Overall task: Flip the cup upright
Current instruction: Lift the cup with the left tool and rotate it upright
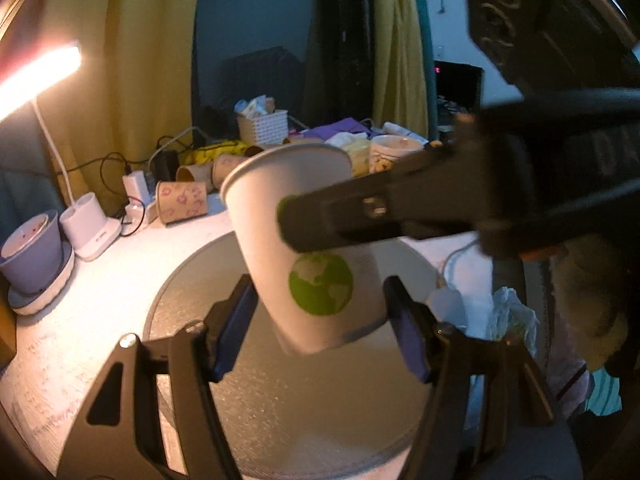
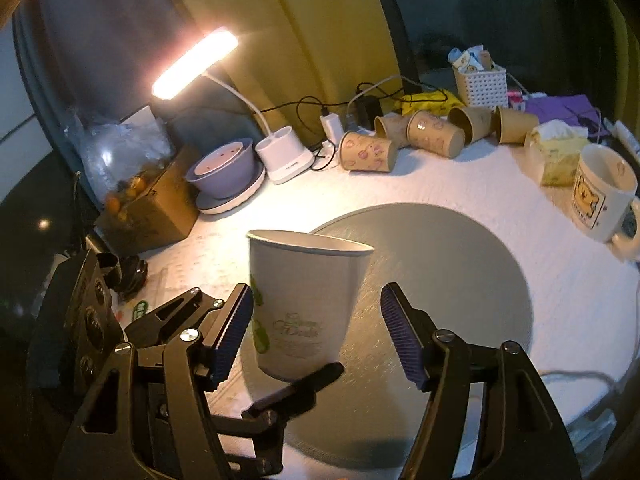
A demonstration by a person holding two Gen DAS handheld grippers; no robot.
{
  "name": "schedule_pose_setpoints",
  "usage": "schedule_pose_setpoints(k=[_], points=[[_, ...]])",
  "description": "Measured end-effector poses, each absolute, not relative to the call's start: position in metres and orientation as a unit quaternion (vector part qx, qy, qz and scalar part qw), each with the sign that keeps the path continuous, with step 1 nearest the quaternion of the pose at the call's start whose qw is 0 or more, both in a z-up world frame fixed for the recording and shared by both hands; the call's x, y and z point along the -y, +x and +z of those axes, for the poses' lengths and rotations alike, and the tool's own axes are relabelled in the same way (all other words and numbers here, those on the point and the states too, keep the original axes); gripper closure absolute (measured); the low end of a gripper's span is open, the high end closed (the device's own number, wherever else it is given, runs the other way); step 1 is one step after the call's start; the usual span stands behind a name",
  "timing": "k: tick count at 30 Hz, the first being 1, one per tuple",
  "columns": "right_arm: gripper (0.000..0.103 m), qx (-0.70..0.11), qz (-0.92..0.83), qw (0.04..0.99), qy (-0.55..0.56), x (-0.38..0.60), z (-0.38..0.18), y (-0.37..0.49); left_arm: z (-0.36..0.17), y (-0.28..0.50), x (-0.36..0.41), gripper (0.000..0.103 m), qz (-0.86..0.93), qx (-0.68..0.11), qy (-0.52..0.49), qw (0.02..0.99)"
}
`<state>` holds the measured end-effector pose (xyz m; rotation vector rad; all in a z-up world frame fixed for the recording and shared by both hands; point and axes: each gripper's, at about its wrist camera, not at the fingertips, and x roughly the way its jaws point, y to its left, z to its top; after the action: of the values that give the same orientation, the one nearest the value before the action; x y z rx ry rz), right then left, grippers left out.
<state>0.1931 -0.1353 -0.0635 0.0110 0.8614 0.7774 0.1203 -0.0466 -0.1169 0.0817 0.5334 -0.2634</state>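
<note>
Right gripper (image 2: pixel 316 334) stands wide around the cup (image 2: pixel 304 304), mouth up and slightly tilted over the grey mat (image 2: pixel 460 264); left gripper (image 1: pixel 320 320), equally wide, flanks its base.

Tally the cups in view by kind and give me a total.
White paper cup: 1
Brown paper cups: 5
Ceramic mug: 1
Total: 7
</note>
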Motion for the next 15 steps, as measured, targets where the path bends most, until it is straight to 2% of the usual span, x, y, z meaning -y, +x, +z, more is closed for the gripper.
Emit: schedule_pose_setpoints(k=[15], points=[[0.033, -0.451, 0.372, 0.809, 0.066, 0.143, -0.074, 0.205, -0.116, 0.104, 0.054, 0.038, -0.117, -0.226, 0.059, 0.965]])
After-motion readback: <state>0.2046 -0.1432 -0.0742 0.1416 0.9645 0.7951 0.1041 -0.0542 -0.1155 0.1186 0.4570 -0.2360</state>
